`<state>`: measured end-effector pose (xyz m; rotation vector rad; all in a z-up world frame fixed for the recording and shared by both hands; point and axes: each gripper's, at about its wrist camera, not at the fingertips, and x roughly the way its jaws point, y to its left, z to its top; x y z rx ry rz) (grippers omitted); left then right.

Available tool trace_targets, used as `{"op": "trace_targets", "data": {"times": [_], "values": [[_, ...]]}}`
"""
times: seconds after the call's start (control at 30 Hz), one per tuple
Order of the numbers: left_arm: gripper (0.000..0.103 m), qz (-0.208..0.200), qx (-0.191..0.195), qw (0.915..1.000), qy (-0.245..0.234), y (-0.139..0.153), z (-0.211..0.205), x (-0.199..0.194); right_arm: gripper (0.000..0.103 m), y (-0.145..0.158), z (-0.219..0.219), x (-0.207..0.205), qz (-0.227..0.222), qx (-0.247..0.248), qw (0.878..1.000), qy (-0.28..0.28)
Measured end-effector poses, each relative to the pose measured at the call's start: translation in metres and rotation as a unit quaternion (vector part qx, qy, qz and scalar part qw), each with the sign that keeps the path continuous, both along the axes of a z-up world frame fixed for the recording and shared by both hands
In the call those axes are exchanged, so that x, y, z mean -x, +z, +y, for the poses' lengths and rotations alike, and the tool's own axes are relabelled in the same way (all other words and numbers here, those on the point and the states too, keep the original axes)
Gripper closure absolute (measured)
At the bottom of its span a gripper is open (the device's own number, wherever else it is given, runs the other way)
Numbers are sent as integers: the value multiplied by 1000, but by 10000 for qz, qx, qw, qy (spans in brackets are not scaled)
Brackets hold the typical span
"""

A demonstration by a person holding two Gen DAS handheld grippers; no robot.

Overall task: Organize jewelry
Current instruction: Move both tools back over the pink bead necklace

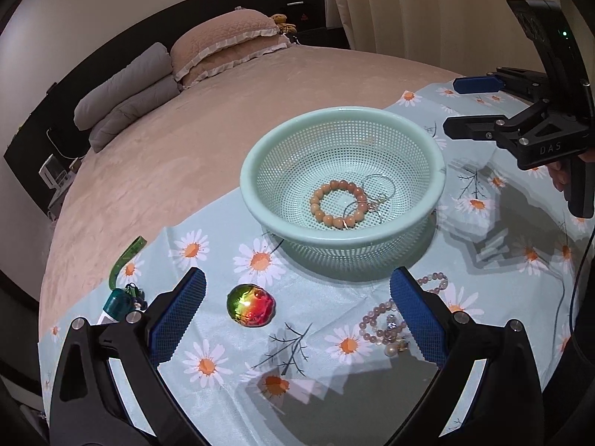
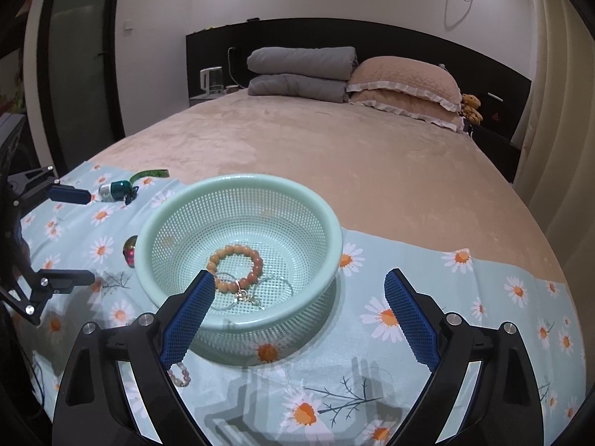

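Observation:
A mint mesh basket (image 1: 260, 200) (image 2: 334, 238) stands on a daisy-print cloth (image 1: 223, 334). Inside lie an orange bead bracelet (image 1: 336, 204) (image 2: 236, 267) and thin silver hoops with a small charm (image 1: 383, 193) (image 2: 253, 295). On the cloth in front lie a shiny red-green brooch (image 1: 251, 305) (image 2: 130, 251), a pink bead bracelet with pearls (image 1: 386, 325) (image 2: 180, 373) and a teal trinket on a green strap (image 1: 121, 297) (image 2: 117, 189). My left gripper (image 1: 297, 308) is open and empty above the cloth between brooch and pink bracelet. My right gripper (image 2: 299, 308) is open and empty at the basket's near rim.
The cloth lies on a beige bed (image 2: 334, 156) with grey and pink pillows (image 2: 401, 78) at the headboard. The right gripper (image 1: 457, 106) shows at the right of the left wrist view; the left gripper (image 2: 74, 234) at the left of the right wrist view.

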<state>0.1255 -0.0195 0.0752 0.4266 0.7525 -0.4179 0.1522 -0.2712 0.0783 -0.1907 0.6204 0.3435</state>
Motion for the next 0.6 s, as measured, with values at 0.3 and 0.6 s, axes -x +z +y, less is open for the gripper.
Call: {"op": "trace_targets", "data": {"times": [0.3,0.6], "values": [[6,512,45,9985,-188,-35,-3,19,14,-11,4,18,191,205,9991,311],[6,940,-20,9943,-511,-64,-17,36,13,-32,15,42,685,336,9889,1274]]}}
